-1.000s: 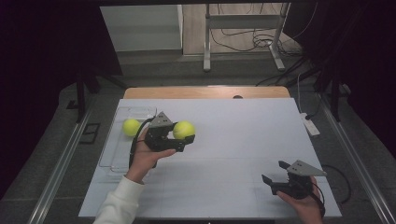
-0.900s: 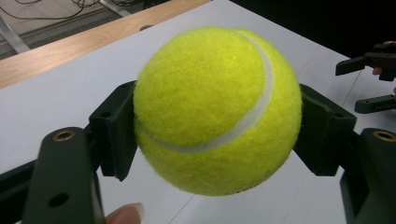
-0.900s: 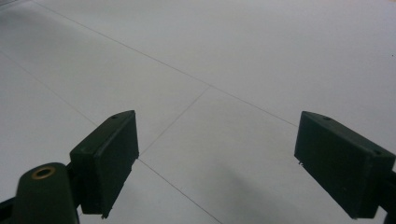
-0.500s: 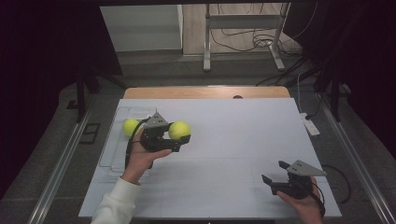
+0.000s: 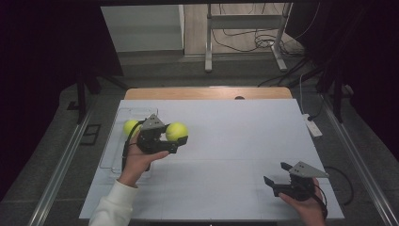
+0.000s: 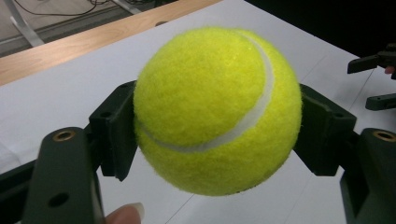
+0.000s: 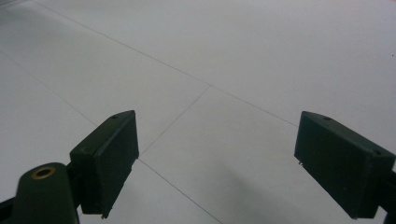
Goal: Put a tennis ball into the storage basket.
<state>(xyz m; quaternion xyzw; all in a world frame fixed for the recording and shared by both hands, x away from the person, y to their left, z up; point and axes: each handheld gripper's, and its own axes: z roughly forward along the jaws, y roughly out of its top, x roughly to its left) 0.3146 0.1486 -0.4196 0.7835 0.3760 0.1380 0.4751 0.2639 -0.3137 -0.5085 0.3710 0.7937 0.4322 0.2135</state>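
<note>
Shifted slightly toward frame left: your left gripper [image 5: 175, 136], jaws clamped on a tennis ball [image 5: 177, 132] beside the clear tray [image 5: 113, 162] holding a second ball [image 5: 130, 127]. Right gripper [image 5: 282, 176]: jaws apart, idle lower right. Keep squeeze steady, carry level

Tennis ball [image 6: 217, 109]: fuzzy yellow felt, smooth white seam; left gripper [image 6: 217, 116] pads: matt black plastic; table [image 5: 244, 141]: matt white sheet, wood edge.
</note>
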